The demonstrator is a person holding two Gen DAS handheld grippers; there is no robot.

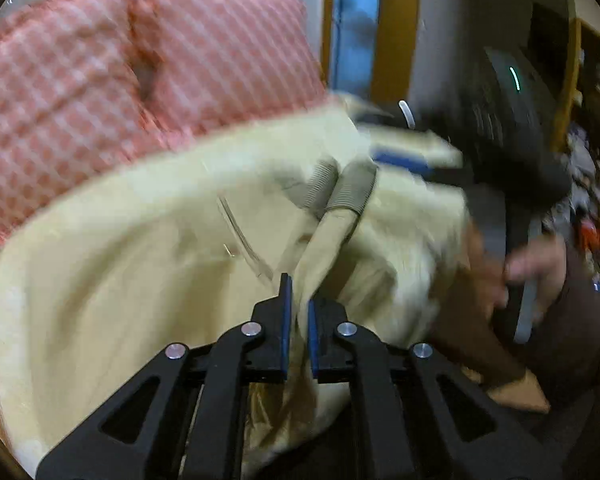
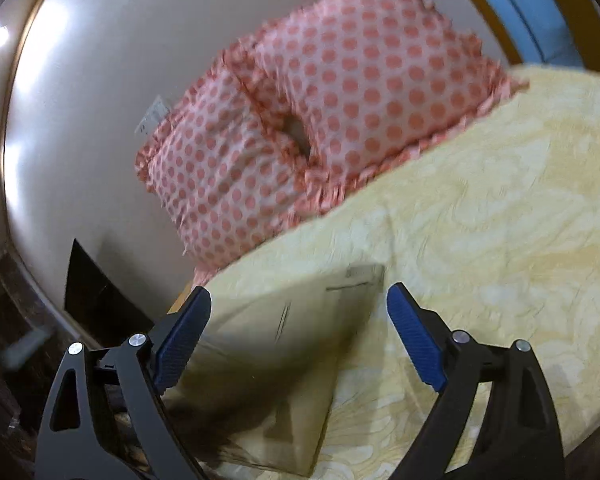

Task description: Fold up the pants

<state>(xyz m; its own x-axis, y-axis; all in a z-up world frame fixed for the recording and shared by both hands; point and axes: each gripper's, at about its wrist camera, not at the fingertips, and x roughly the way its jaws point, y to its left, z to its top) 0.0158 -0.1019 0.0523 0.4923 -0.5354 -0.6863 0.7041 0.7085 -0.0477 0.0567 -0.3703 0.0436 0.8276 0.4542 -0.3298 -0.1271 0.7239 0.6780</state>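
Observation:
Beige pants (image 1: 380, 240) lie bunched on a pale yellow bedspread (image 1: 100, 280). My left gripper (image 1: 298, 308) is shut on a fold of the pants near the ribbed elastic waistband (image 1: 352, 188) and holds it up. In the right wrist view the pants (image 2: 284, 340) lie flatter between the fingers of my right gripper (image 2: 300, 312), which is open and empty just above the cloth. The right gripper's body and the person's hand (image 1: 536, 264) show at the right of the left wrist view.
Two pink polka-dot pillows (image 2: 320, 112) lean against the white wall at the head of the bed. The bedspread (image 2: 500, 220) stretches to the right. A window with a yellow frame (image 1: 356, 28) is behind. Cluttered shelves (image 1: 592, 160) stand at far right.

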